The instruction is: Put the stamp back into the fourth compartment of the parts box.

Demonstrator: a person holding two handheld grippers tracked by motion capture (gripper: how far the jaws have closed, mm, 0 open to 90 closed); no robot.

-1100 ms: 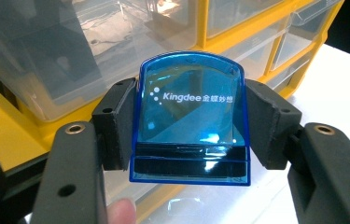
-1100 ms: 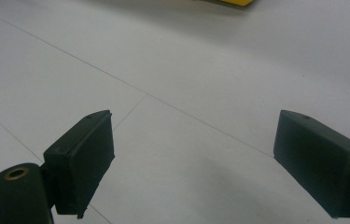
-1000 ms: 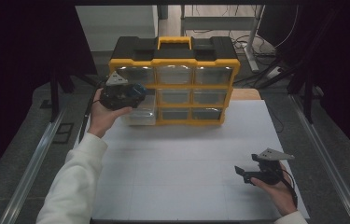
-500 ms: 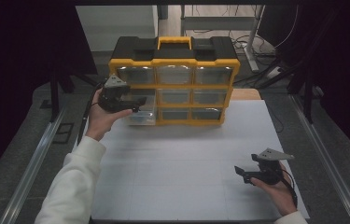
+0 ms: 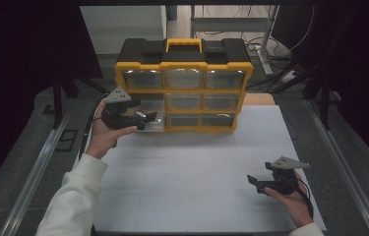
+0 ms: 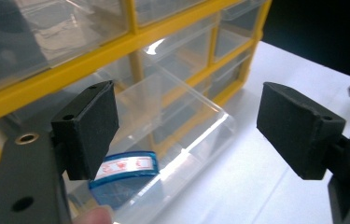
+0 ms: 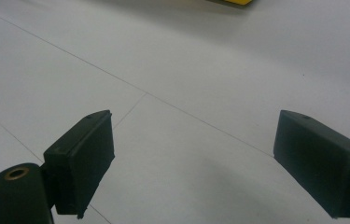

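The left claw (image 5: 145,118), its jaws just opened wide with nothing between them, hovers above one pulled-out clear drawer (image 6: 182,126) of the nine-drawer yellow organizer (image 5: 184,64), one blue tape roll (image 6: 123,179) lying below it, while the right claw (image 5: 257,183) gapes empty over the white worktop (image 5: 192,182).

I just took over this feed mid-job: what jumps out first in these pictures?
The yellow and black drawer organizer standing at the far edge of the white table, with a clear drawer pulled out at its lower left. A small blue item lies in that drawer, right by the left gripper, whose jaws have just been opening with nothing between them. The right gripper rests open near the front right.
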